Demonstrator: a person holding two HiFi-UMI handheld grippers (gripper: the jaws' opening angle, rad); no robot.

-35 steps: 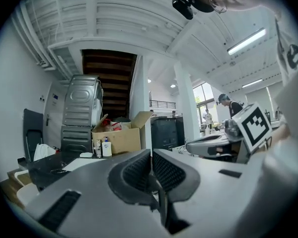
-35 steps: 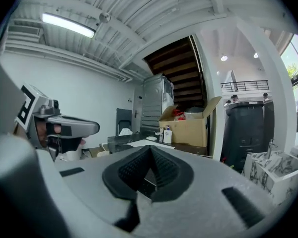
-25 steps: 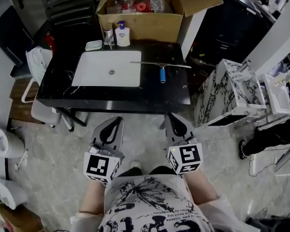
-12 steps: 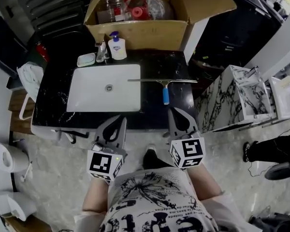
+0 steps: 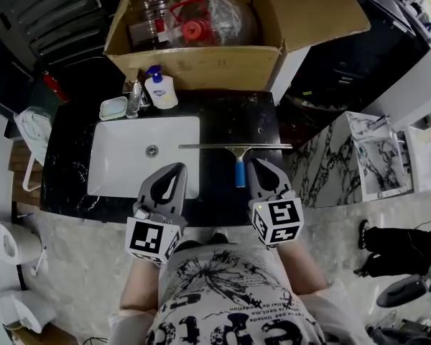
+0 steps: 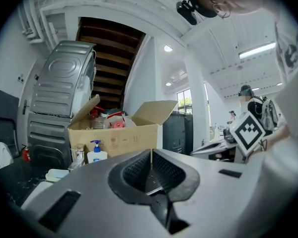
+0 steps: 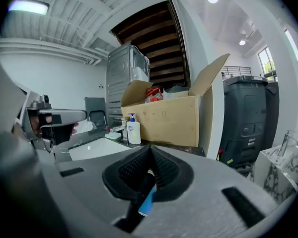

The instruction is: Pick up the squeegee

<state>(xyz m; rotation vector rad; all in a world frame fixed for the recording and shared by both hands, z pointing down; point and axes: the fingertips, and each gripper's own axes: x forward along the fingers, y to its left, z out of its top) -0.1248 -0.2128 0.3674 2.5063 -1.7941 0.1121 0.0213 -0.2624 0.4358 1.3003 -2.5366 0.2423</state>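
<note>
- At 9 o'clock on the black worktop (image 5: 230,117), a white sink basin (image 5: 145,155) is set into the top. Along its 12 o'clock edge stand a pale soap dish (image 5: 113,107), a faucet (image 5: 133,95) and a soap bottle (image 5: 158,90) with a blue pump.
- Behind these, at 12 o'clock, an open cardboard box (image 5: 194,63) holds bagged and bottled goods.
- Over the basin's 5 o'clock corner hovers the left gripper (image 5: 178,167). Its fingers (image 6: 136,170) are pressed together with nothing between them.
- At the basin's 3 o'clock the squeegee (image 5: 237,149) lies flat on the worktop. Its long blade runs from 9 to 3 o'clock, with the left end just over the basin's rim, and its blue handle points to 6 o'clock, towards the person.
- Just at 3 o'clock of that handle, and apart from it, is the right gripper (image 5: 257,162). Its fingers (image 7: 166,170) are closed on nothing, and in the right gripper view the blue handle shows below them.
- Off the worktop at 3 o'clock stands a marble-patterned cabinet (image 5: 373,157).
</note>
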